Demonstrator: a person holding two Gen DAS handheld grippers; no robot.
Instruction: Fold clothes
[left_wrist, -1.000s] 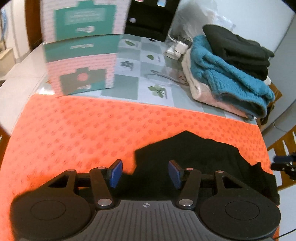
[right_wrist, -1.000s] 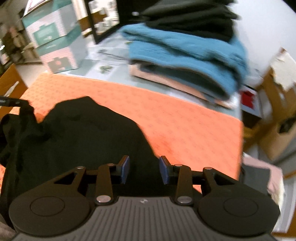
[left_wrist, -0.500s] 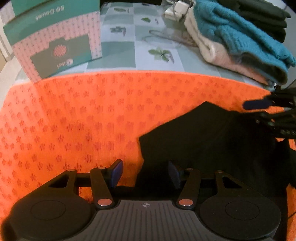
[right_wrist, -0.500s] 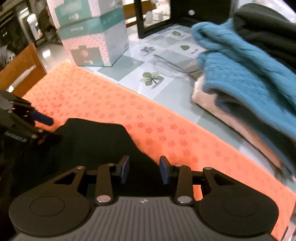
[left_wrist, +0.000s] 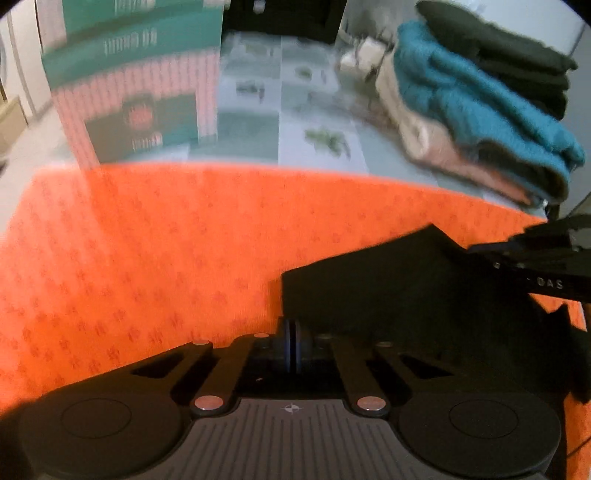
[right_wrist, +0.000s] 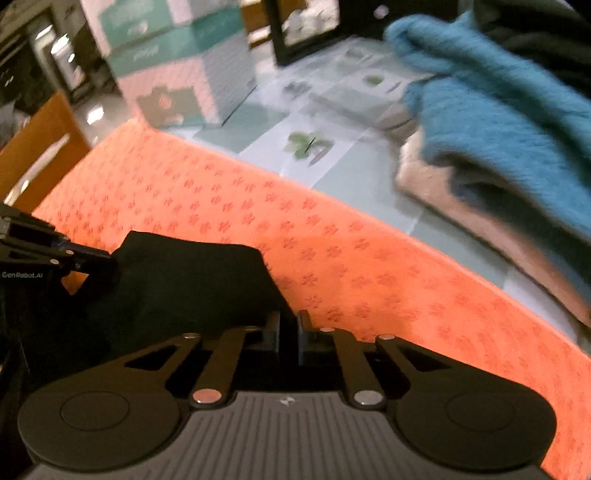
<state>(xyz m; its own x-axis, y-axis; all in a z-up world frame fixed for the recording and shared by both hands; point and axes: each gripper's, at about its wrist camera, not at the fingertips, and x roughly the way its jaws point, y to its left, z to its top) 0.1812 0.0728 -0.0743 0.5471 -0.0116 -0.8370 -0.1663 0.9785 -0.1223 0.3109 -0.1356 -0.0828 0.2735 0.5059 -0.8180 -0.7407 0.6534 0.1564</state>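
A black garment (left_wrist: 406, 295) lies crumpled on an orange patterned mat (left_wrist: 147, 240) at the near right. My left gripper (left_wrist: 291, 343) is shut, its blue pads pinched on the garment's near left edge. In the right wrist view the same garment (right_wrist: 184, 280) sits at the lower left of the mat (right_wrist: 351, 266). My right gripper (right_wrist: 290, 332) is closing, with the garment's right edge between its pads. Each gripper shows in the other's view: the right gripper (left_wrist: 517, 254) at the garment's far corner, the left gripper (right_wrist: 55, 254) at its left side.
A stack of folded clothes (left_wrist: 480, 110), with teal, beige and dark layers, sits at the back right on a leaf-print tablecloth (left_wrist: 314, 110). Teal and pink boxes (left_wrist: 136, 92) stand at the back left. A wooden chair (right_wrist: 40, 147) is beside the table's left edge.
Both grippers' jaws went from open to closed on the black garment's edges. The right gripper swung left across the mat and came down closer to the left one.
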